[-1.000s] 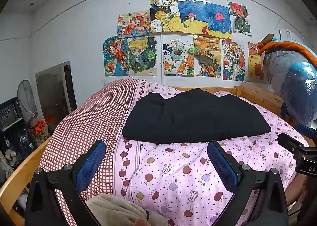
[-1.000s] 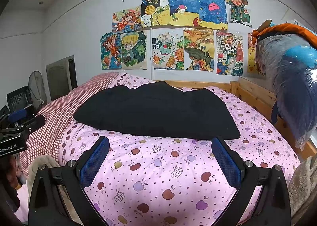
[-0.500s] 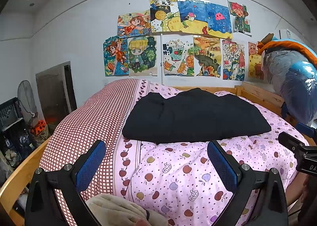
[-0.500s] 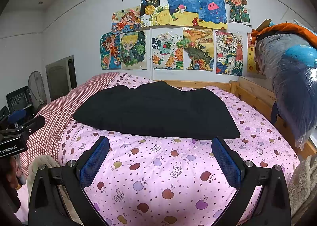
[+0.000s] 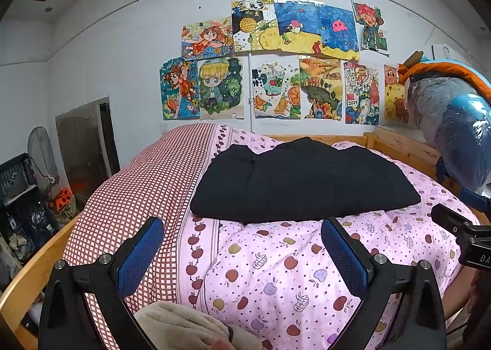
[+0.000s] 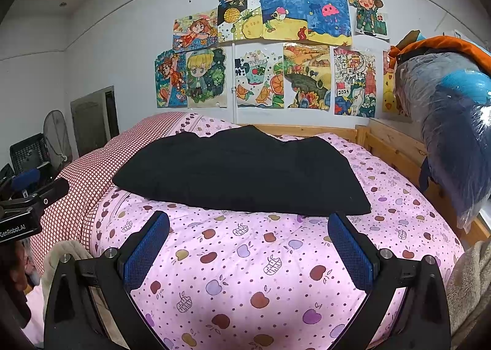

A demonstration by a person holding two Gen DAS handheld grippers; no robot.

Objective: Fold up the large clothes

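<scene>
I see the black folded fabric garment (image 5: 302,182) lying flat on the pink apple-print quilt (image 5: 276,267), toward the far half of the bed and just short of the wooden headboard rail (image 5: 396,142). Its near edge runs across both views, well apart from either tool. My left gripper (image 5: 242,253) hovers over the near end of the quilt with its blue-padded fingers (image 5: 139,253) spread wide and holding nothing; a strip of bare quilt lies between them and the garment's near edge. My right gripper (image 6: 248,250) is likewise wide apart and empty, its fingers (image 6: 349,250) close below the garment's near right corner. On the left, the red-and-white checked cover (image 5: 132,196) borders the garment's left edge. A plastic-wrapped blue and orange bundle (image 6: 448,135) hangs over the right side rail, crowding that side. A beige fleece cloth (image 5: 181,327) sits at the bed's near edge under the left gripper.
</scene>
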